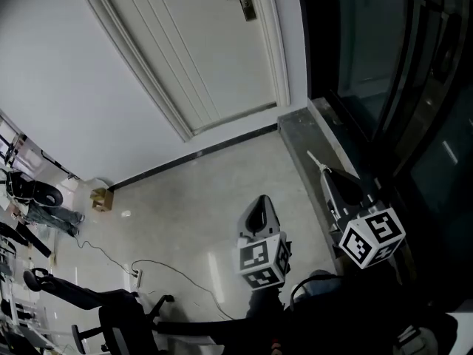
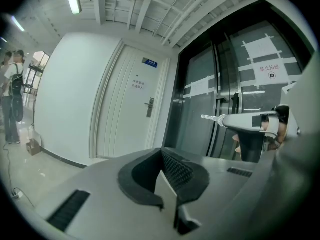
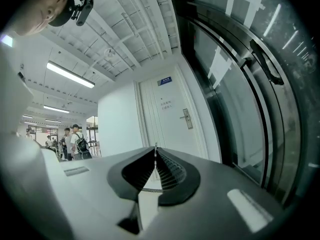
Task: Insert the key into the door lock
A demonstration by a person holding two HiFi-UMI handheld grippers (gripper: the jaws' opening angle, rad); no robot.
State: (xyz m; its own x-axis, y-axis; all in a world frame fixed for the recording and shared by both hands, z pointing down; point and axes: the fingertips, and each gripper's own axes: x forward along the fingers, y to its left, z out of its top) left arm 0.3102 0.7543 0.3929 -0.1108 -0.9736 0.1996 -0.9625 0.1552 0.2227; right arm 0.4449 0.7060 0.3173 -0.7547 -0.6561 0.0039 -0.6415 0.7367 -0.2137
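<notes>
Below, pale glossy floor (image 1: pixel 207 198) runs to a closed white door (image 1: pixel 199 43).

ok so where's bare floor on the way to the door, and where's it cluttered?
Bare: floor from the door threshold down to the left tongs; also the dark sill along the glass wall. Crowded: lower left, with cable, cardboard box and office chairs.
</notes>
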